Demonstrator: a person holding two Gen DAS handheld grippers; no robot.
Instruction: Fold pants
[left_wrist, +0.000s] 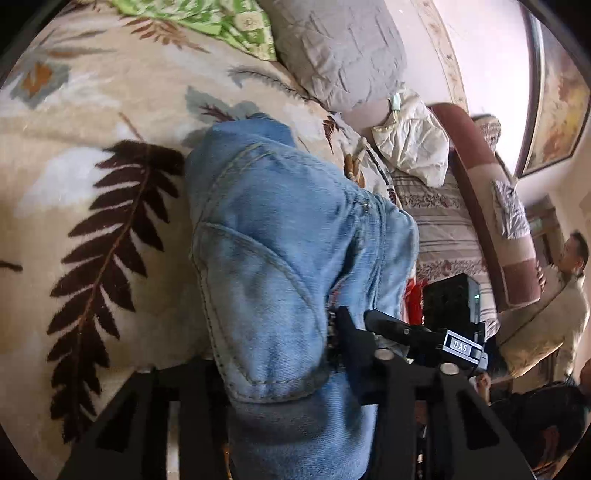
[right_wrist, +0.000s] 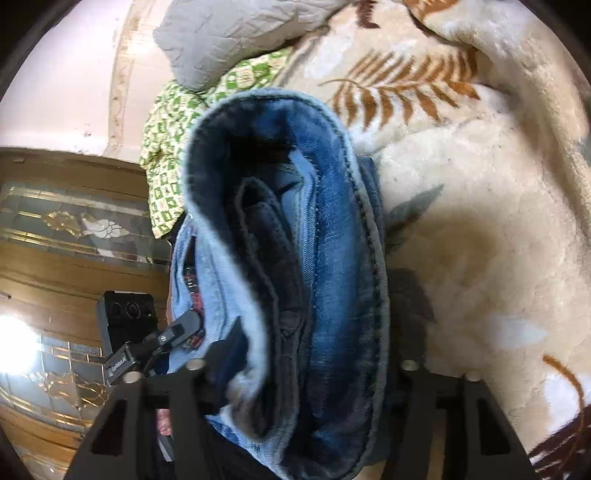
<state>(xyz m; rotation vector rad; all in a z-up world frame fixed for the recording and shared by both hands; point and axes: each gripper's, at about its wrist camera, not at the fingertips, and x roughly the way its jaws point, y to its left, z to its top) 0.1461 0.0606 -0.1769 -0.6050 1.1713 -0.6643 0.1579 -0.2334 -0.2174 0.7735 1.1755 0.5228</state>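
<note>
The pants are light blue jeans (left_wrist: 280, 251), folded into a thick bundle held above a cream blanket with fern leaves (left_wrist: 92, 192). My left gripper (left_wrist: 288, 373) is shut on one end of the bundle, which fills the space between its fingers. My right gripper (right_wrist: 295, 373) is shut on the other end, where stacked denim layers and a dark seam (right_wrist: 325, 266) face the camera. The other gripper shows in each view, at the right in the left wrist view (left_wrist: 424, 332) and at the left in the right wrist view (right_wrist: 162, 339).
A grey quilted pillow (left_wrist: 340, 51) and a green patterned cloth (left_wrist: 221, 22) lie at the bed's head. A striped sheet and a rolled brown blanket (left_wrist: 487, 206) lie to the right. A person (left_wrist: 569, 266) stands at far right. A wooden cabinet with glass (right_wrist: 66, 229) stands beside the bed.
</note>
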